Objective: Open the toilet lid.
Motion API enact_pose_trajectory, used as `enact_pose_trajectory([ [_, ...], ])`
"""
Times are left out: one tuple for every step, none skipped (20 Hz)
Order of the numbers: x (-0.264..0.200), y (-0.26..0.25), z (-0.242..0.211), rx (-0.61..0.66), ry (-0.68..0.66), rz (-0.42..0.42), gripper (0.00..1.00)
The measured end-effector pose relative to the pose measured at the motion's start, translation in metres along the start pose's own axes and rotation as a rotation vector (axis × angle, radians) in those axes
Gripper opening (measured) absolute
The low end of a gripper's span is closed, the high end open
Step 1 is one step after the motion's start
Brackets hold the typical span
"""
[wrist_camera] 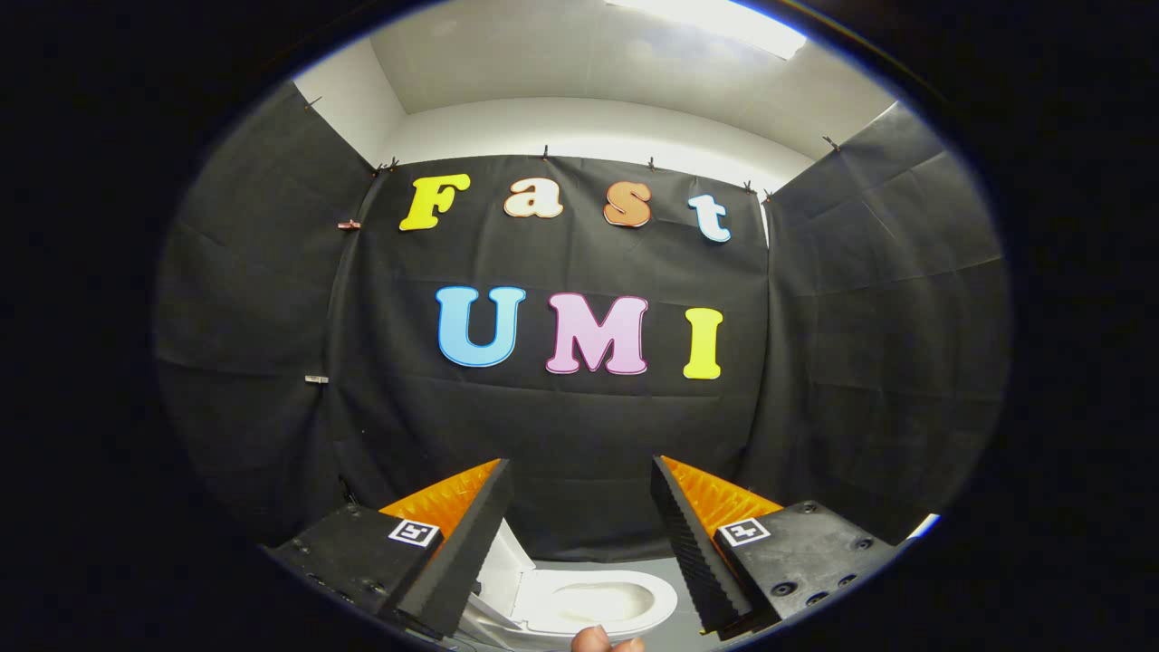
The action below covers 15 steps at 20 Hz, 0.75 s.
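White toilet (593, 602) and lid (501, 566) (apparently plain); black cloth wall (579, 435).

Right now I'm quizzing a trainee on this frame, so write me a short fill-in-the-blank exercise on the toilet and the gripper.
1. The toilet lid stands ____, leaving the bowl uncovered.
2. The gripper has its fingers ____, with nothing held between them.
3. The toilet sits ____ the fingers, on the floor.
4. Part of a person's ____ shows in front of the bowl.

Missing words: raised; open; below; hand

White toilet (593, 602) on seemingly grey floor (675, 570)
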<state>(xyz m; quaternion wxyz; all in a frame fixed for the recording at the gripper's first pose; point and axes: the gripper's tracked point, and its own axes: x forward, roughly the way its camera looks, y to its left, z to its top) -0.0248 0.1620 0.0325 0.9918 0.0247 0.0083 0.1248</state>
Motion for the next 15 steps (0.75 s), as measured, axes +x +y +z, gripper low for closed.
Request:
enact_pose_trajectory([
  [-0.0004,-0.001,0.0002,-0.003,0.0,-0.003,0.96],
  [0.0005,-0.0005,-0.0008,-0.002,0.0,-0.003,0.96],
  [0.0008,0.0001,-0.0008,0.001,0.001,-0.002,0.96],
  [0.0008,0.0004,-0.0004,0.002,0.001,0.0,0.96],
  [0.0012,0.0002,-0.0002,0.0,0.002,-0.002,0.96],
  [0.0011,-0.0002,-0.0004,-0.003,0.002,-0.002,0.96],
  [0.0006,-0.0008,-0.0005,-0.003,0.002,-0.005,0.96],
  [0.001,-0.0018,-0.0019,-0.004,0.002,-0.007,0.96],
  [0.001,-0.0027,-0.0036,-0.004,0.007,-0.009,0.96],
  [0.0017,-0.0028,-0.006,-0.003,0.012,-0.009,0.96],
  [0.0018,-0.0035,-0.0073,-0.002,0.016,-0.01,0.96],
  [0.0021,-0.0039,-0.0069,-0.001,0.018,-0.011,0.96],
  [0.0018,-0.0049,-0.007,0.0,0.018,-0.012,0.96],
  [0.0031,-0.0054,-0.0063,0.001,0.016,-0.014,0.96],
  [0.0021,-0.0061,-0.0056,0.001,0.014,-0.016,0.96],
])
